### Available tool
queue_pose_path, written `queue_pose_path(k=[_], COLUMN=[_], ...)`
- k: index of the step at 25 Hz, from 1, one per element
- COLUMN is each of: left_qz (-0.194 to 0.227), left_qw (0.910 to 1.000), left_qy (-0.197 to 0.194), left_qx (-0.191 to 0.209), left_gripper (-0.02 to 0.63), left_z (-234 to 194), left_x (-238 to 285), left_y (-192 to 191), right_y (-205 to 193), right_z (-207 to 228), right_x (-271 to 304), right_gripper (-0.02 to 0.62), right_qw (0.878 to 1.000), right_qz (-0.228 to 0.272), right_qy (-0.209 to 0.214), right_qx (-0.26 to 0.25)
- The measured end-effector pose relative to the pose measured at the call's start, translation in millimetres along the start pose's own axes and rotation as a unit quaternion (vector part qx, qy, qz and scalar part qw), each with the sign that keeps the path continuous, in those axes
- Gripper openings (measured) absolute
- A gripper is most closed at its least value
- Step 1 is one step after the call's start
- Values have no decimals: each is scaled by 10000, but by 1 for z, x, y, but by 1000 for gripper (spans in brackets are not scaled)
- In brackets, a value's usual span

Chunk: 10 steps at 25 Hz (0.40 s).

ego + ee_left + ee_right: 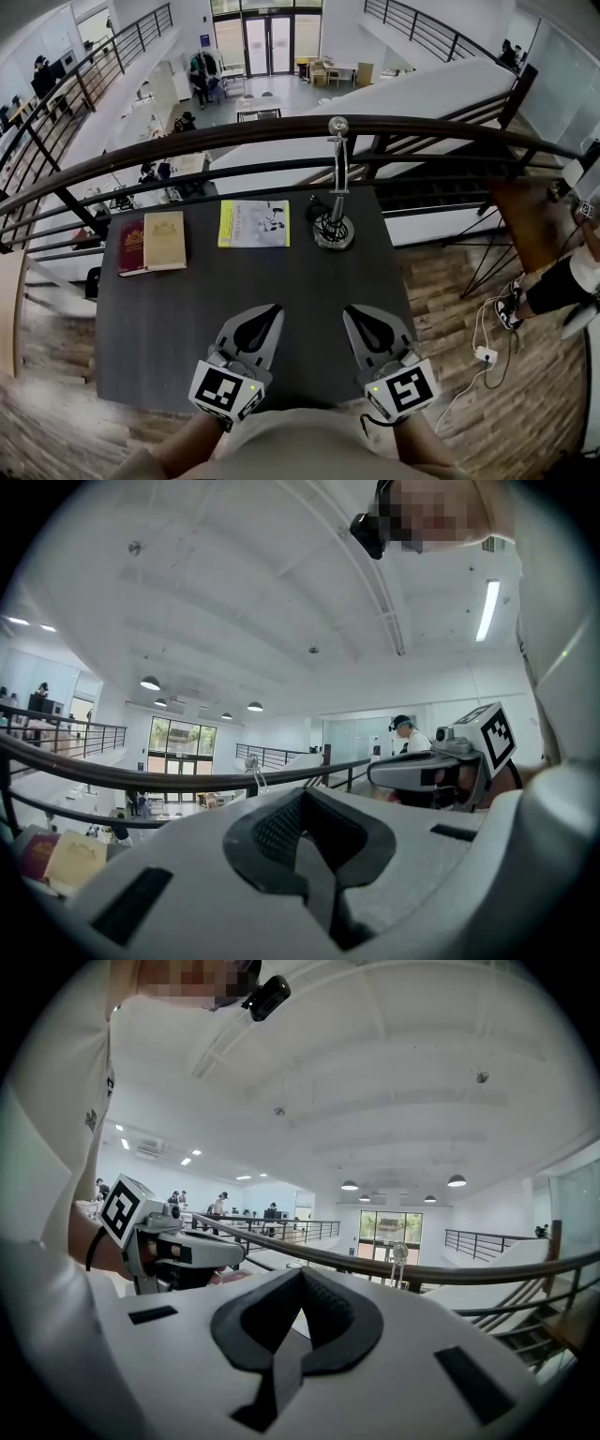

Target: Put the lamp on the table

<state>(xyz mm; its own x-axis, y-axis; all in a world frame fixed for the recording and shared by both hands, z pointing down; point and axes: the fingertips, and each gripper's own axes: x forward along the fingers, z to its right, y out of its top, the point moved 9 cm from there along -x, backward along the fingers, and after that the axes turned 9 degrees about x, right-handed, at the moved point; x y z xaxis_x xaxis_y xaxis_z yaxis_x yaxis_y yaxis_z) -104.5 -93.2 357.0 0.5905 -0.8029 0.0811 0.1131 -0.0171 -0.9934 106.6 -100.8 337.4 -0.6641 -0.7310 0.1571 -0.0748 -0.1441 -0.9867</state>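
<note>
A chrome lamp [335,211] stands upright on the dark table [187,309] near its far edge, its round base beside a black cord. The lamp's top [400,1253] shows far ahead in the right gripper view, and the lamp [253,766] shows small in the left gripper view. My left gripper [274,309] hovers over the table's near part, shut and empty. My right gripper [349,311] sits beside it, also shut with nothing in it. Both are well short of the lamp.
Two books [150,244] lie at the table's far left and a yellow-edged booklet [254,223] lies left of the lamp. A dark railing [281,131] runs behind the table over an open atrium. A person's leg [562,281] and a white power strip [486,354] are at the right.
</note>
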Motion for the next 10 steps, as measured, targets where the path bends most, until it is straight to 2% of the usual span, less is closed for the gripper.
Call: queue_pose_path(k=[10], left_qz=[-9], left_qw=[10000], left_qy=[-23], left_qx=[2], left_gripper=[5], left_z=[-4], left_x=[7], left_y=[-3], right_y=[-3], right_z=[3], right_x=[5], right_gripper=[-2], right_qw=[10000], right_qz=[54], right_qy=[-5], right_qx=[39])
